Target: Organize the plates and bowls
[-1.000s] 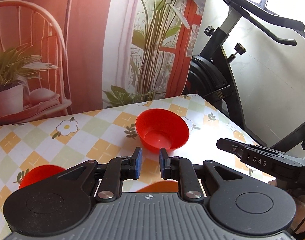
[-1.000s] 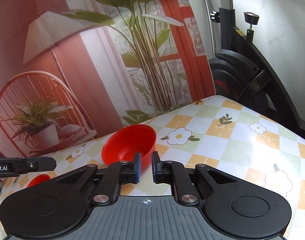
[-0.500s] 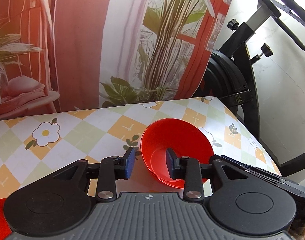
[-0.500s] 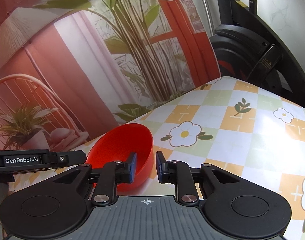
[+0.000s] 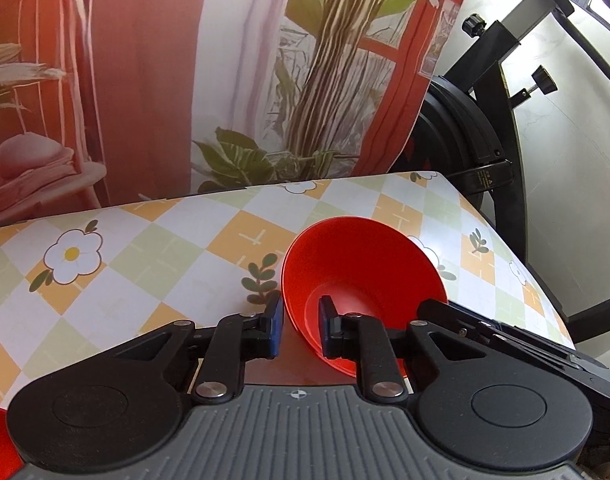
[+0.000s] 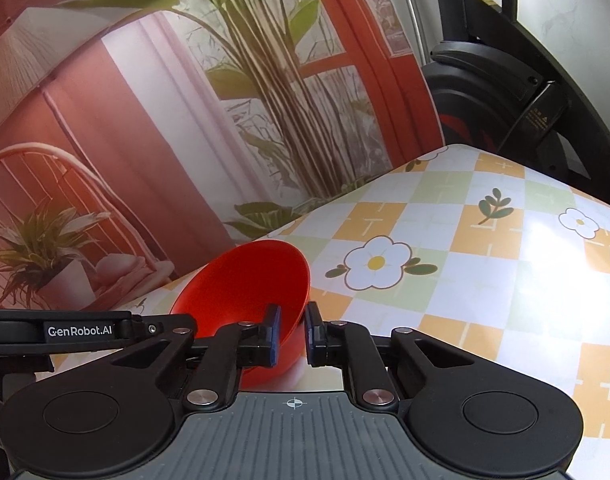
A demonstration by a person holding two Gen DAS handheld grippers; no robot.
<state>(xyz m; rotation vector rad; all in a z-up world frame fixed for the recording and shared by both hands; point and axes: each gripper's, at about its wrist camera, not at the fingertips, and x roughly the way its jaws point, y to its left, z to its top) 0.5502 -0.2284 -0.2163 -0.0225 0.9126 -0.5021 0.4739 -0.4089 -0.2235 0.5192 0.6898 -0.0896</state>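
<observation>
Closed in on the red bowl (image 5: 361, 276) on the counter (image 5: 153, 256): left hand-held gripper (image 5: 301, 328) and right hand-held gripper (image 6: 292, 334) both straddled its rim, part-open, not yet clamped. Lift probably imminent.

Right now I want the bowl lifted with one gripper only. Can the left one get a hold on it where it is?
Probably yes. The left gripper has its open jaws straddling the near rim of the red bowl, one inside and one outside, nothing between. The right gripper straddles the rim too, on the other side.
</observation>
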